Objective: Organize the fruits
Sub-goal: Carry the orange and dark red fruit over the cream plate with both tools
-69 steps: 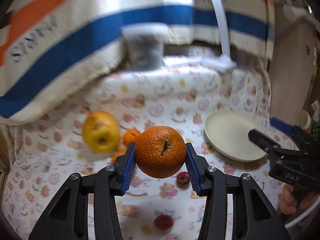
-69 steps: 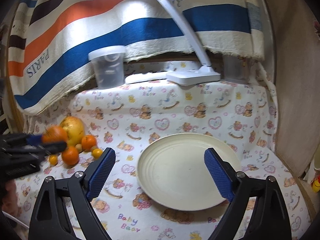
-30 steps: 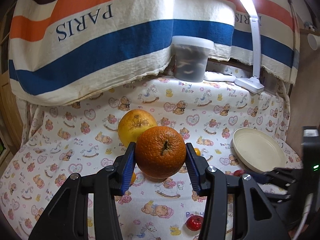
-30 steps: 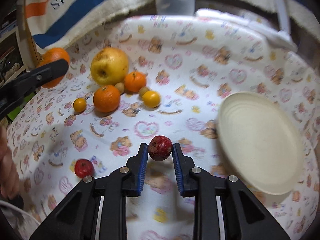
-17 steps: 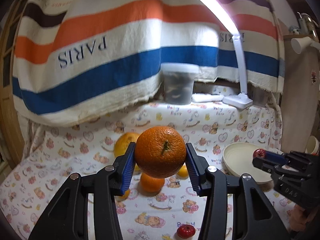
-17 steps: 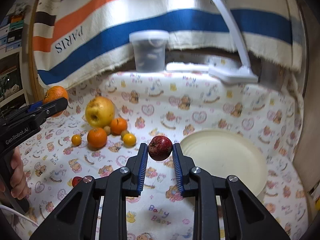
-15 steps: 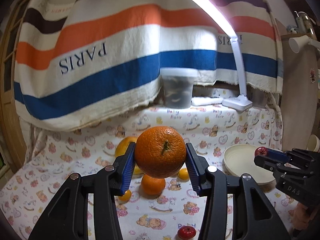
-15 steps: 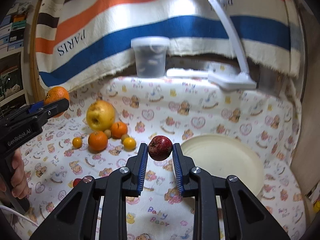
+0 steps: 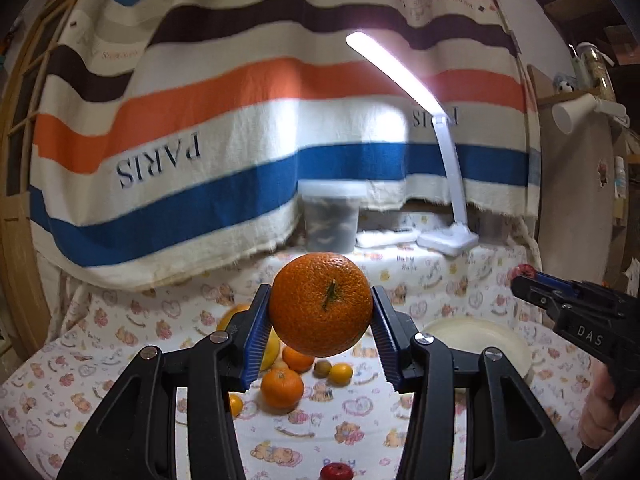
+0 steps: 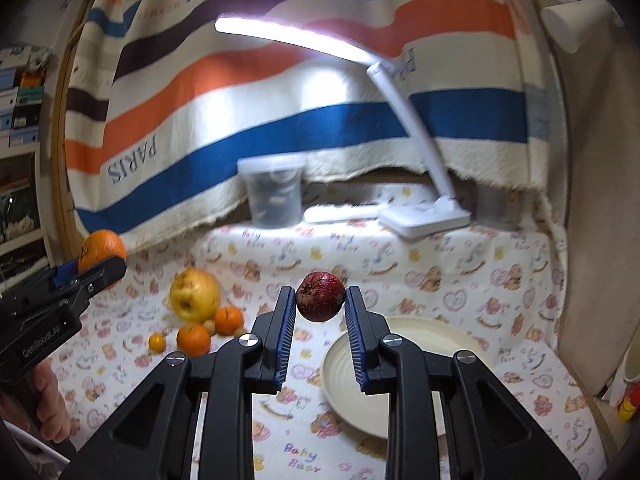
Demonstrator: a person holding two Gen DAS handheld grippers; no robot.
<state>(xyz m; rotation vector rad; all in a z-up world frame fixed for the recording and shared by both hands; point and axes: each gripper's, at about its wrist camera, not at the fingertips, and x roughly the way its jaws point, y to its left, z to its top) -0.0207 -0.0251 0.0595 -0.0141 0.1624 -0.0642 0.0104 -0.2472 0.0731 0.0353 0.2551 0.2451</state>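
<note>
My left gripper is shut on a large orange and holds it high above the table. My right gripper is shut on a small dark red fruit, held in the air above the left edge of the cream plate. The plate also shows in the left wrist view. A pile of fruit lies on the cloth to the left: a big yellow fruit, small oranges and a tiny yellow one. A small red fruit lies near the front.
A bear-print cloth covers the table. At the back stand a lidded plastic tub and a white desk lamp. A striped blanket hangs behind. A wooden panel bounds the right side.
Both grippers have risen and tilted up, so the table sits lower in view. Each still holds its fruit: the left the orange, the right the red fruit taken from the cloth.
</note>
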